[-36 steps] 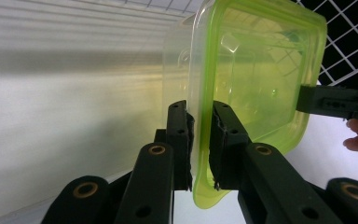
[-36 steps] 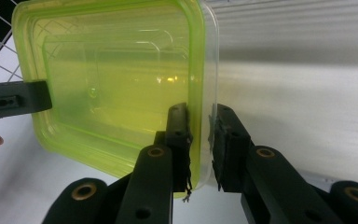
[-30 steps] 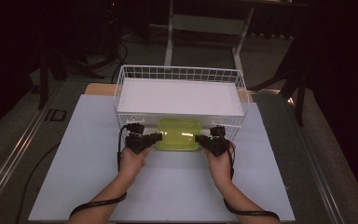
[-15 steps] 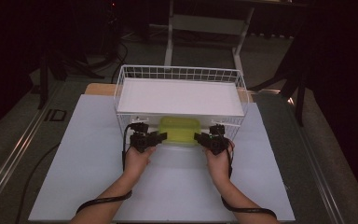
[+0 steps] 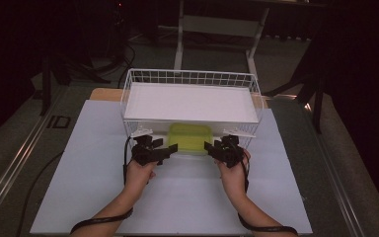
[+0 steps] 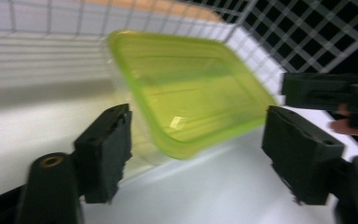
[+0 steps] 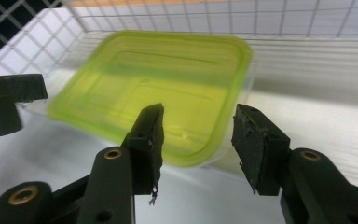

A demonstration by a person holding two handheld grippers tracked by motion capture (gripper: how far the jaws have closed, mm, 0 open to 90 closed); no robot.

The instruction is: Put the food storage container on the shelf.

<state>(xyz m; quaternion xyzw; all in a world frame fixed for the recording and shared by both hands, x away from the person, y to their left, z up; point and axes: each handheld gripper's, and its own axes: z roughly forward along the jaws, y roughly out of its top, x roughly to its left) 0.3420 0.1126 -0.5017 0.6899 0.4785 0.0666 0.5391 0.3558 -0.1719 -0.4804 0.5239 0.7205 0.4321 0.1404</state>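
Note:
A clear tub with a lime-green lid (image 5: 190, 137) sits at the front of a white wire basket (image 5: 190, 76), partly under its white shelf (image 5: 190, 101). My left gripper (image 5: 171, 147) is at the tub's near left corner. Its jaws have just been opening and stand wide in the left gripper view (image 6: 196, 116), with the tub (image 6: 186, 88) just beyond the pads, untouched. My right gripper (image 5: 208, 145) is at the near right corner. Its jaws (image 7: 198, 114) have also been opening, and the tub's corner (image 7: 149, 79) lies between them with a gap on each side.
The basket stands on a white sheet (image 5: 177, 197) that covers the table, with bare sheet around my forearms. The wire walls (image 6: 307, 32) close in around the tub's sides and back. Dark floor, cables and stand legs lie beyond the table.
Both grippers have let go of the tub and opened. The tub now sits slightly farther in under the shelf. The left hand has drawn back a little.

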